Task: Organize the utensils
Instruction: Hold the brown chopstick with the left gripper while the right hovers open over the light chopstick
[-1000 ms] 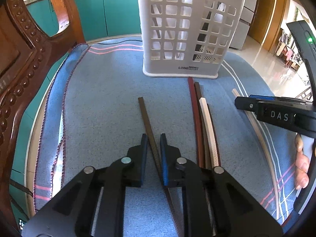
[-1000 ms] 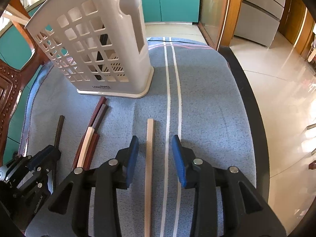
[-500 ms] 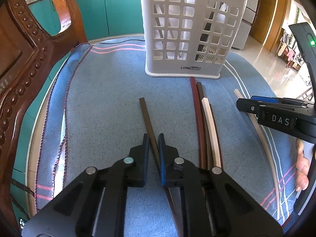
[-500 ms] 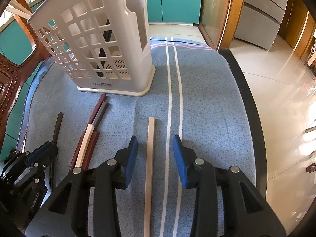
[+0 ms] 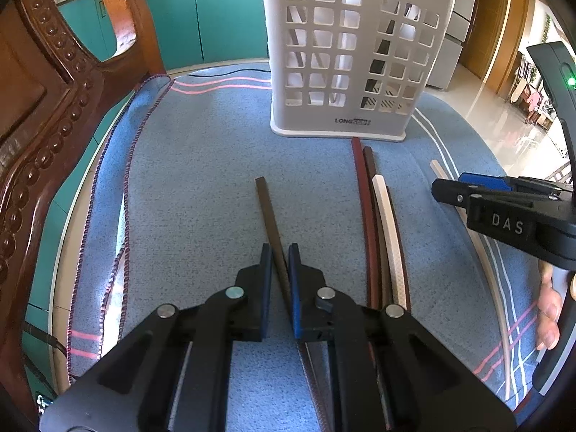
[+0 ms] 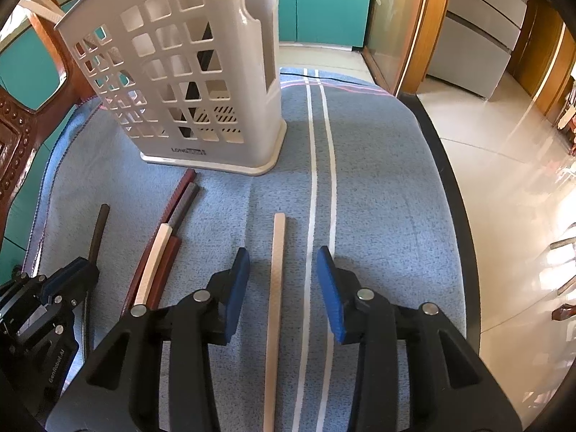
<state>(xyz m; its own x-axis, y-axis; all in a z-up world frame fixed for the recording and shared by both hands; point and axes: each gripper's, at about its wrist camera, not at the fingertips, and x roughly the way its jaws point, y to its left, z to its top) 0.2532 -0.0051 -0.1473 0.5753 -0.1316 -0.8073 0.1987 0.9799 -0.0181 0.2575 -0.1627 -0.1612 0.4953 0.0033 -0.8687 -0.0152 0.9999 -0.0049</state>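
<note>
1. On the table, six chopsticks lie near the basket [image 5: 345,61], which seems to hold some already.
2. Left gripper [image 5: 279,273] fingers pinch the dark chopstick [image 5: 268,212].
3. Right gripper [image 6: 282,284] fingers straddle the pale chopstick [image 6: 275,288], wide.

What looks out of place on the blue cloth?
Loose chopsticks lie outside the white utensil basket: a dark brown chopstick, a mixed bundle and a lone pale chopstick. Nothing looks spilled or broken.

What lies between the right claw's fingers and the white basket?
Only the pale chopstick and bare blue cloth before the basket, per the right wrist view.
</note>
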